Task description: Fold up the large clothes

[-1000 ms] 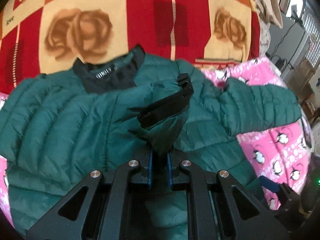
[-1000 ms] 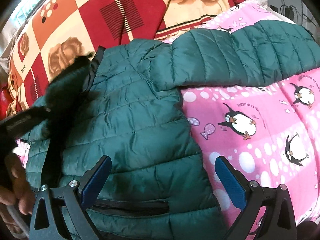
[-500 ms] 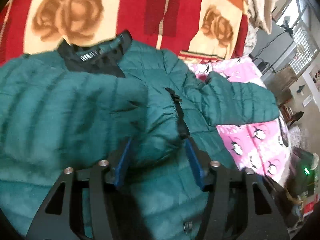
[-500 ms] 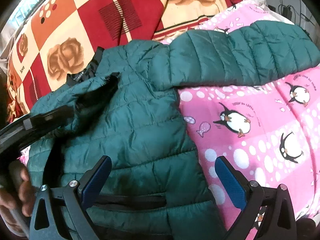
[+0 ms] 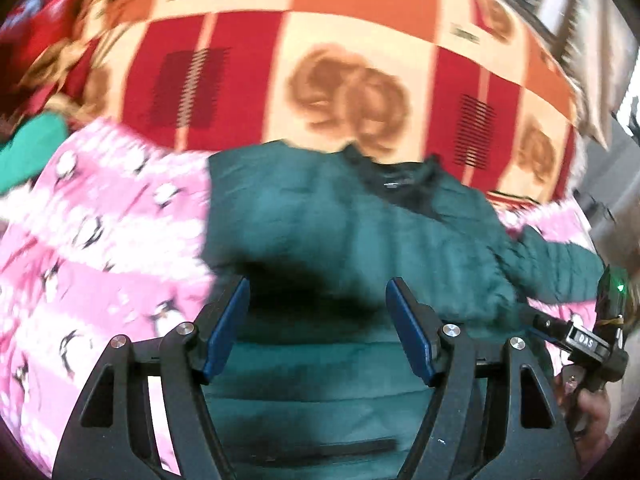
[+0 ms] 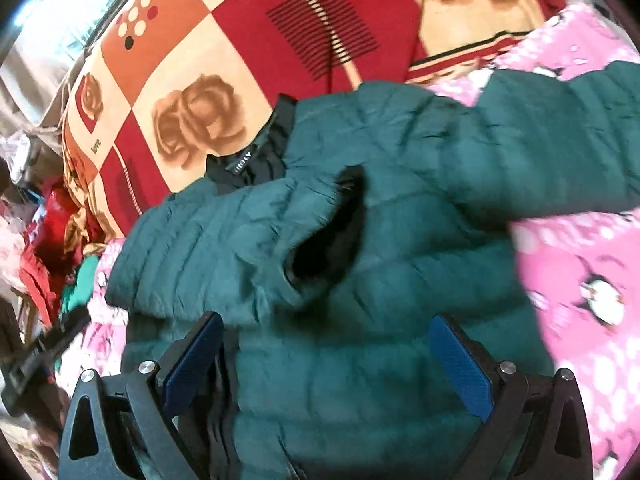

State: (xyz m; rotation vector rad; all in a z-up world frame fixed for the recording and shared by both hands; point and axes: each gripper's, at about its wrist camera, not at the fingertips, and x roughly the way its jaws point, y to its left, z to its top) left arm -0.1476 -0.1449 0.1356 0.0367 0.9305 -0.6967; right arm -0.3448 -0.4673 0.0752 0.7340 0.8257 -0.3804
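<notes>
Your left gripper (image 5: 318, 328) hangs over the jacket's (image 5: 360, 248) lower body, jaws widening with nothing between the blue pads (image 5: 226, 330); the quilted cloth lies below them, clear of both. That view is smeared by blur, so seams and stitching are lost in it. Your right gripper (image 6: 326, 364) is spread wide too, pads (image 6: 460, 368) apart above the green fabric, gripping nothing.

Only the right wrist view gives you the folded sleeve: it lies across the chest, its black-lined cuff (image 6: 334, 232) gaping open near the middle. The other sleeve (image 6: 560, 136) reaches out to the right onto the pink penguin sheet (image 6: 580, 280). Only the left wrist view gives you the jacket's left edge, a fairly straight border with a wide stretch of pink sheet beside it. It also catches your right gripper's handle at its right rim, with fingers (image 5: 592, 404) under it.

Farther up, the black collar (image 6: 256, 160) with its small label points at the red, orange and cream rose blanket (image 6: 192, 120). The jacket lies flat on the bed, dark green and puffy. Loose clothes (image 6: 52, 240) are heaped at the far left.
</notes>
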